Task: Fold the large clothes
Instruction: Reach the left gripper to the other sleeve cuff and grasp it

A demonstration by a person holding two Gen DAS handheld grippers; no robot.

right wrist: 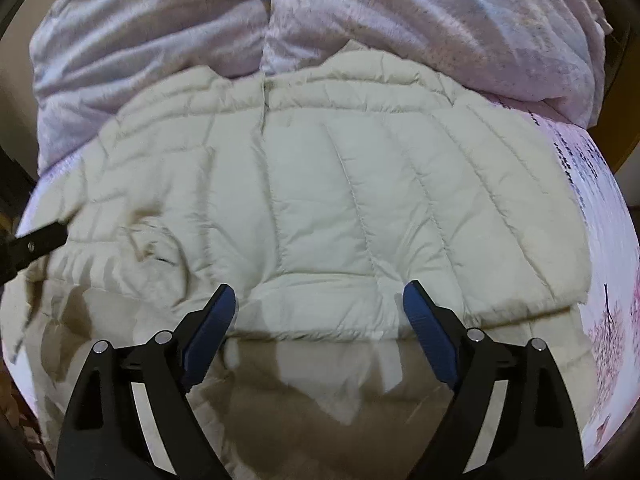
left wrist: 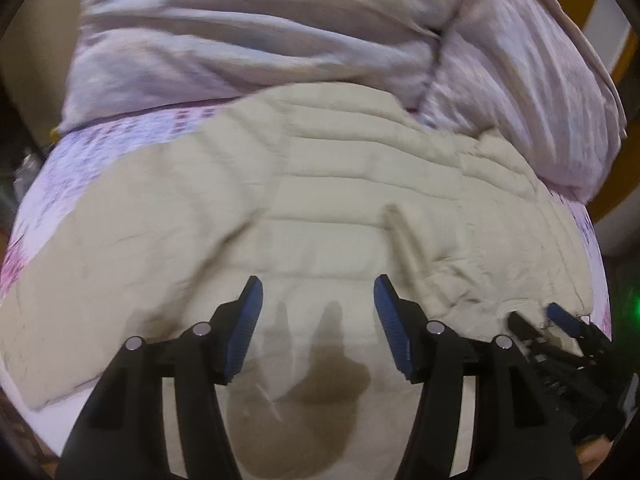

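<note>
A cream quilted puffer jacket (left wrist: 328, 200) lies spread on a bed with a pink-and-white floral sheet (left wrist: 100, 152). In the right wrist view the jacket (right wrist: 340, 200) fills the middle, with one quilted panel folded over its near part. My left gripper (left wrist: 318, 296) is open and empty, hovering just above the jacket's near part. My right gripper (right wrist: 318, 304) is open and empty above the folded panel's near edge. The right gripper also shows at the lower right of the left wrist view (left wrist: 538, 320). A black part of the left gripper (right wrist: 36, 244) shows at the left edge.
A crumpled pale lilac duvet (left wrist: 280, 28) is heaped behind the jacket, also in the right wrist view (right wrist: 400, 20). The bed sheet (right wrist: 600, 220) shows bare at the right, with a tree print. A yellow-brown wall or furniture edge (left wrist: 616, 52) stands at the far right.
</note>
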